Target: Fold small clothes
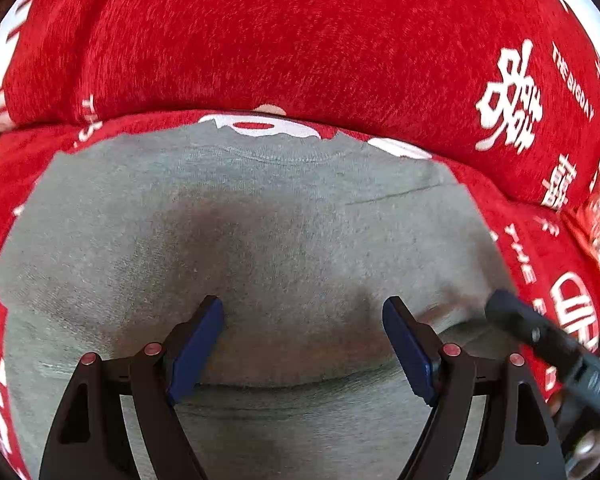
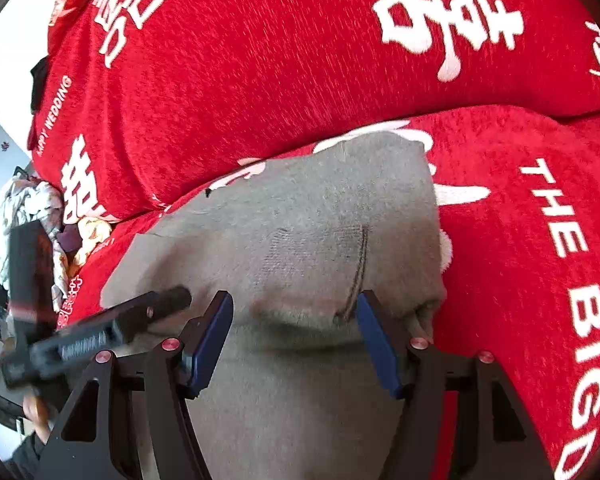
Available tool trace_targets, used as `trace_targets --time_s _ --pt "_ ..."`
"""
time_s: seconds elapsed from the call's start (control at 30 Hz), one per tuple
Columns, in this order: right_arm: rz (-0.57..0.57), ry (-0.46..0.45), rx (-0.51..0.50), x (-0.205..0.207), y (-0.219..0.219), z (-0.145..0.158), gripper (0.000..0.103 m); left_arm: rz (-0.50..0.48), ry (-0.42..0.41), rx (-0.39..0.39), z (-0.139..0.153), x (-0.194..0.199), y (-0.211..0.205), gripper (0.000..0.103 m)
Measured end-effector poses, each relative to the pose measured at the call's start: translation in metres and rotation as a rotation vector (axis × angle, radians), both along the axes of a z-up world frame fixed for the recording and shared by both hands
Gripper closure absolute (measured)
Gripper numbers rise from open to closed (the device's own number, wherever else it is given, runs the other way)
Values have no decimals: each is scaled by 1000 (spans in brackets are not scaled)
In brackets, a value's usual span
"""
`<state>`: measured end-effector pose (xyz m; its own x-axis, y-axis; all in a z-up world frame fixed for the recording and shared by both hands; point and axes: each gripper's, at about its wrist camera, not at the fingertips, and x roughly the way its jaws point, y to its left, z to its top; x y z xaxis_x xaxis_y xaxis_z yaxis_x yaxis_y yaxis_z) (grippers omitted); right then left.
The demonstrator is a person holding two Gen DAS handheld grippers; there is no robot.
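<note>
A small grey garment [image 1: 284, 224] lies flat on a red cloth printed with white characters. My left gripper [image 1: 303, 312] is open just above the garment's near part, a fold line running between its blue pads. The right gripper's finger [image 1: 516, 316] reaches in at the garment's right edge. In the right wrist view the grey garment [image 2: 312, 232] has a dark stitched line and a bunched right edge. My right gripper [image 2: 294, 312] is open over it. The left gripper's finger [image 2: 156, 304] points in from the left.
The red cloth [image 1: 300, 40] rises in a big fold behind the garment; it also shows in the right wrist view [image 2: 520, 240]. A heap of pale patterned clothes [image 2: 24, 208] lies at the far left. A white surface [image 2: 8, 64] shows at the upper left.
</note>
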<state>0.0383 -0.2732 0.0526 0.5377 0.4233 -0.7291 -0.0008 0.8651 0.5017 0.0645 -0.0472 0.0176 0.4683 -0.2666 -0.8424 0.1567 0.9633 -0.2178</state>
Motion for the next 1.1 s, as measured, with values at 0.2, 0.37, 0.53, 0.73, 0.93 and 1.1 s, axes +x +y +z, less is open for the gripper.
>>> trace_targets --time_s 0.2,0.37,0.53,0.73,0.93,1.1 --pt "26 46 -33 17 11 -10 76 -20 -59 93 -5 -8 -11 20" --pt "64 -31 -69 8 17 13 88 -10 -87 71 6 -12 -6 20" --pt "56 -101 -125 6 17 28 88 6 -43 72 -4 -4 -2 20" --pt "44 1 -183 16 11 -9 88 -19 -63 116 -6 -9 -9 20" --pt "39 -21 -232 14 13 -5 88 -3 -64 102 -1 -9 2 20" --pt "33 1 -249 17 12 -5 83 13 -60 102 2 -8 15 20"
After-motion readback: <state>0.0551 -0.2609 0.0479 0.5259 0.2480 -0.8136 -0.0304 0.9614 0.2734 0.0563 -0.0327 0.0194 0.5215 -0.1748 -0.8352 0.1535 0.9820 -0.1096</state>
